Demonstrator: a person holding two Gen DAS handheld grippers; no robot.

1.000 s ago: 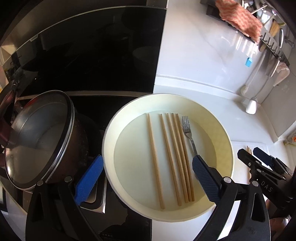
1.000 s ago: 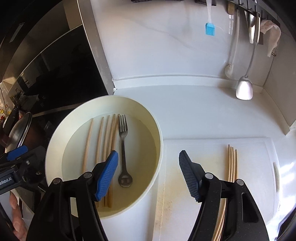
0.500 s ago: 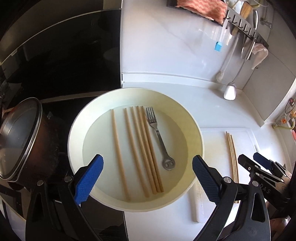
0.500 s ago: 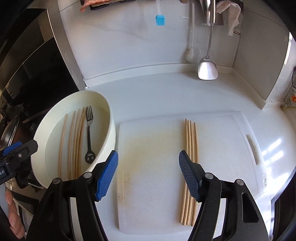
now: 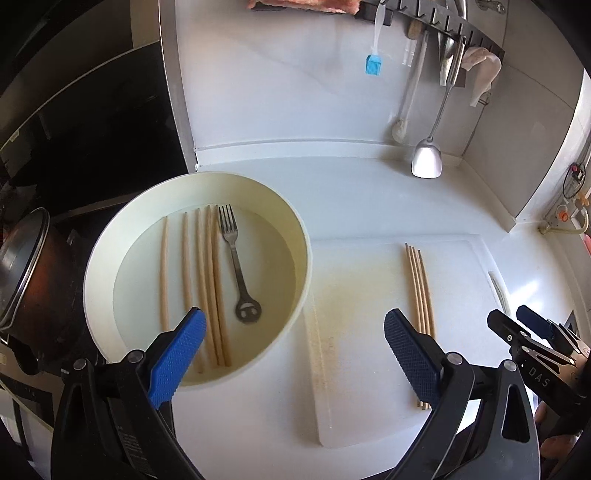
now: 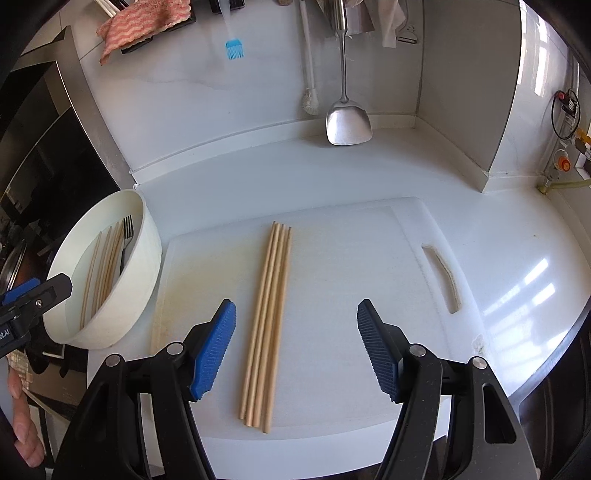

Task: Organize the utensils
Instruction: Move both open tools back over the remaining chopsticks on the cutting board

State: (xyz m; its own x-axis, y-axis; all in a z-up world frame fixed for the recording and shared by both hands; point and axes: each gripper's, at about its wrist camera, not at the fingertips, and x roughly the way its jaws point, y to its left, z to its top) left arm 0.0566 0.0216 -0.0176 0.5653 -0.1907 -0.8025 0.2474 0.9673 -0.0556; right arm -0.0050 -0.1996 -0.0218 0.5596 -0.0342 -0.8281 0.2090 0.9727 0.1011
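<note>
A cream bowl (image 5: 291, 221) holds several wooden chopsticks (image 5: 201, 273) and a metal fork (image 5: 236, 266) lying side by side. Several more chopsticks (image 6: 269, 317) lie together on the white cutting board (image 6: 351, 266). My left gripper (image 5: 295, 325) hangs open over the bowl's right rim and the board's left edge, holding nothing. My right gripper (image 6: 295, 321) is open above the board; the board's chopsticks lie just inside its left finger, untouched. In the right wrist view the bowl (image 6: 147, 236) sits at far left, with the left gripper's tip (image 6: 37, 291) before it.
A lidded dark pot (image 5: 26, 280) stands on the black stove left of the bowl. On the back wall hang a steel spatula (image 6: 347, 122), a blue brush (image 6: 234, 48), a white brush and a striped cloth (image 6: 144, 26). A person's fingers (image 6: 22, 424) show at lower left.
Both grippers have swept to the right, from over the bowl toward the cutting board. The pot slid out to the left edge; the board's chopsticks came between the right gripper's fingers. Both stay open.
</note>
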